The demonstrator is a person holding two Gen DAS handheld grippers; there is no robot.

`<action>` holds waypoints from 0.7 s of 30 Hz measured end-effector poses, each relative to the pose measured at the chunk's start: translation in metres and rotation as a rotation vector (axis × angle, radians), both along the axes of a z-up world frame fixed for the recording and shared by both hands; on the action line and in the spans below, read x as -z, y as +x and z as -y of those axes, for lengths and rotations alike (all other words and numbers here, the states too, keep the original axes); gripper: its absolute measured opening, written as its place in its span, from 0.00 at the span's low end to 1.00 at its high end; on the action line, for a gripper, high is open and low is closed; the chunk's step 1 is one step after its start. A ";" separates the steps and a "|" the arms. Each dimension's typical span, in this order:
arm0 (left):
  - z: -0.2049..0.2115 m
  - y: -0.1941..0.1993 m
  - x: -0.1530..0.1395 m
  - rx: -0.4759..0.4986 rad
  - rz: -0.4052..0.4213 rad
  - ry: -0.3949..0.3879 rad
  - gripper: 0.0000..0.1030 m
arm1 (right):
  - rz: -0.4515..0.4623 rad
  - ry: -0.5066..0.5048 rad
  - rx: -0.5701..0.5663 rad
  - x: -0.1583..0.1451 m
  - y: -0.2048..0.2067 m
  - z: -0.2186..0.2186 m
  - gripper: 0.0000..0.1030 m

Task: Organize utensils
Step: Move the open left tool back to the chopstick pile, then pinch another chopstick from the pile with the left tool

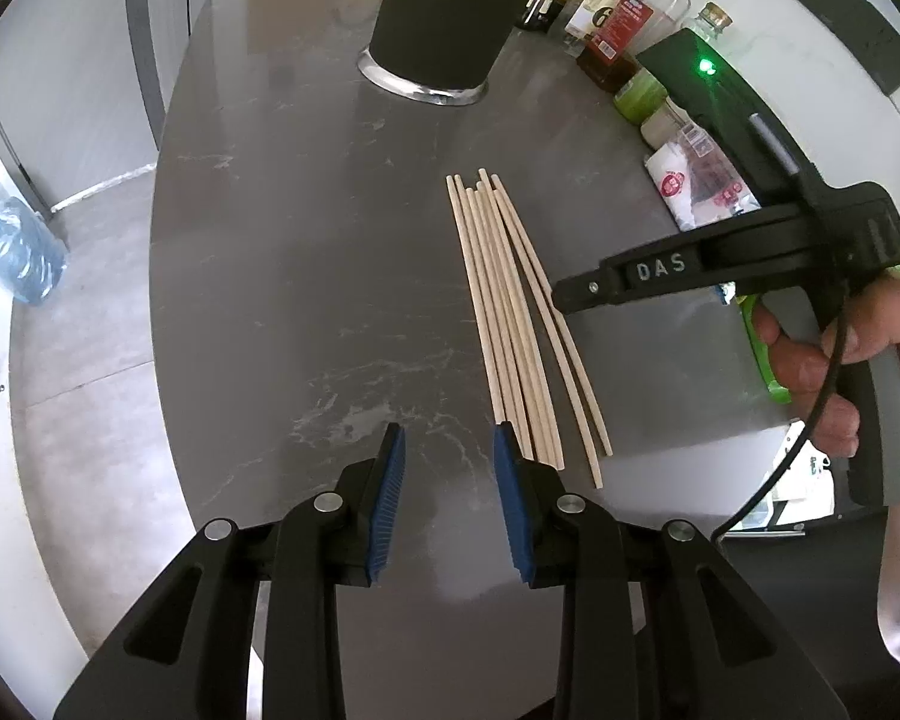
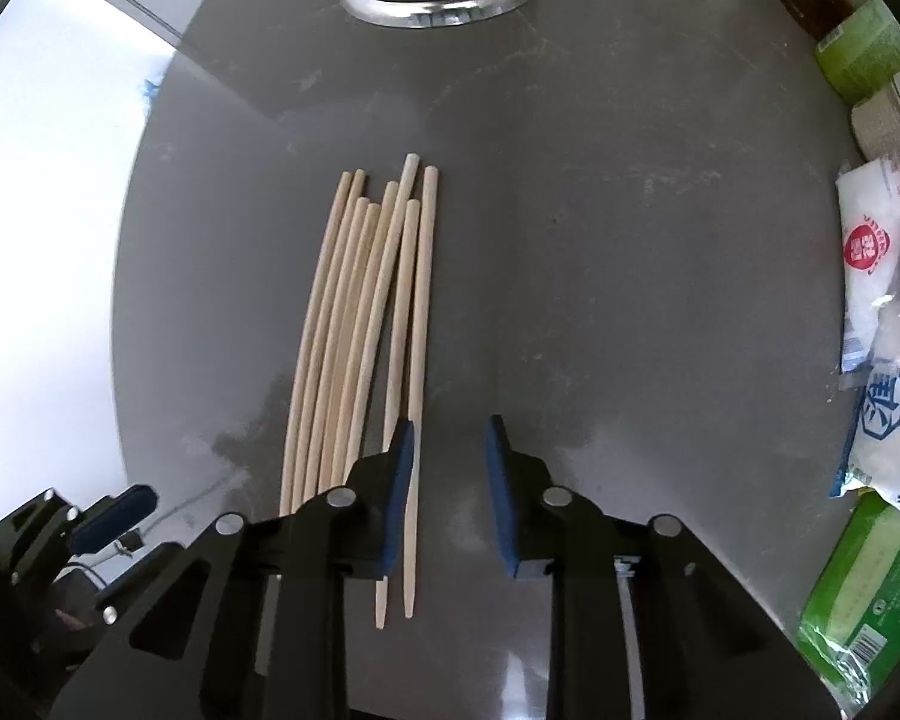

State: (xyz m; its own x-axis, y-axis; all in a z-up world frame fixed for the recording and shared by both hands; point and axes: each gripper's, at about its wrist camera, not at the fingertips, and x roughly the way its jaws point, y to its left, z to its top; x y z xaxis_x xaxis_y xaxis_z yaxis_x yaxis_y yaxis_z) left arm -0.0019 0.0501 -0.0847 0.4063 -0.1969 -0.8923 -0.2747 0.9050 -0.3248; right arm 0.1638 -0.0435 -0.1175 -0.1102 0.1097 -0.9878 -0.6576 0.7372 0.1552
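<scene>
Currently catalogued: one loose bundle of wooden chopsticks (image 2: 366,324), about eight pieces, lying flat on the grey table (image 2: 600,276), ends uneven, the two rightmost sticks slightly parted from the rest. Beyond the bundle stands a dark cylindrical holder (image 1: 444,18) on a metal base, upright, well apart from the sticks; judged the likely destination.

Step in hand, as judged: first pick from the bundle. Advice: close across the sticks near their nearer ends, square to their length, and take the outlying pair or a small group only, so that none rolls free; lift level before turning toward the holder.

Right hand-held gripper (image 2: 450,480): jaws apart, nothing between them; left pad (image 2: 403,468) sits over the rightmost stick's lower part, contact not certain.

Left hand-held gripper (image 1: 448,480): jaws apart, empty; right pad (image 1: 507,468) overlaps the bundle's near ends in view, touching or not cannot be told.

Sundries along the table's right edge: bottles (image 1: 624,30), white salt bags (image 2: 876,300), green packets (image 2: 864,600).
</scene>
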 end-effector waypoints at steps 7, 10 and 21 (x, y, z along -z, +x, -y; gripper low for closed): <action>-0.007 -0.001 0.000 0.003 0.012 -0.022 0.29 | 0.028 -0.053 0.008 0.000 -0.002 -0.023 0.24; -0.008 -0.002 -0.001 0.007 0.015 -0.031 0.29 | 0.047 -0.079 0.017 0.004 -0.004 -0.038 0.22; -0.009 0.003 0.005 0.032 0.002 -0.051 0.29 | 0.101 -0.145 -0.008 0.005 -0.018 -0.059 0.18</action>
State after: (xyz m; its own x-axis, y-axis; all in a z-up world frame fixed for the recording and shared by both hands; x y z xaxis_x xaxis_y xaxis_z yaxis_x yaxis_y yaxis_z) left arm 0.0013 0.0587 -0.0897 0.4004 -0.2550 -0.8802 -0.2450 0.8958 -0.3709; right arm 0.1460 0.0156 -0.1225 -0.0095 -0.0353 -0.9993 -0.6704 0.7418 -0.0198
